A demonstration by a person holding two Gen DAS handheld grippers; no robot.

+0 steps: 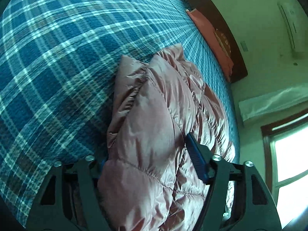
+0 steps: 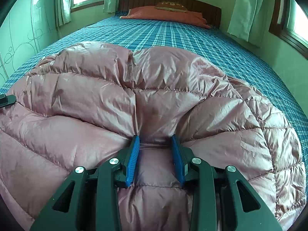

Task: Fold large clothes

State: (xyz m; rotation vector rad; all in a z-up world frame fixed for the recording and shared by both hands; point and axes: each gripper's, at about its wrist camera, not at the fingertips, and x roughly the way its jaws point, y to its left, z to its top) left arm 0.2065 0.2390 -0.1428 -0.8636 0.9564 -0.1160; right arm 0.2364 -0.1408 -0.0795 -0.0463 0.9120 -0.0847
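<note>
Pink and puffy, one big quilted jacket [image 2: 154, 100] lies on the bed [image 2: 192, 36], near the foot end, well apart from the pillows. It is the only piece of clothing in sight. The bed has one blue checked sheet [image 1: 57, 57].

Two grippers show. The right gripper [image 2: 156, 159] has its jaws clamped on a thick fold of the jacket; the two blue pads [image 2: 132, 161] press into the cloth from both sides and the fabric bunches up between them. The left gripper [image 1: 148, 165] has the jacket's edge sitting between its jaws. Only one blue pad [image 1: 196, 159] is plain to see, and it rests against the shiny cloth. The other pad is mostly hidden behind the puffy fabric, so I cannot tell if these jaws are squeezing or just apart around the cloth.

At the head of the bed there is one long orange pillow [image 2: 165, 15], with one small brown cushion [image 2: 171, 6] on top of it. The words on the cushion are too small to read. A dark wooden headboard [image 2: 211, 11] stands behind them.

Parts of the jacket run off the bottom of both pictures. Its sleeves and collar are hard to pick out among the folds. A small black bit at the left edge of the right wrist view is cut off.
</note>
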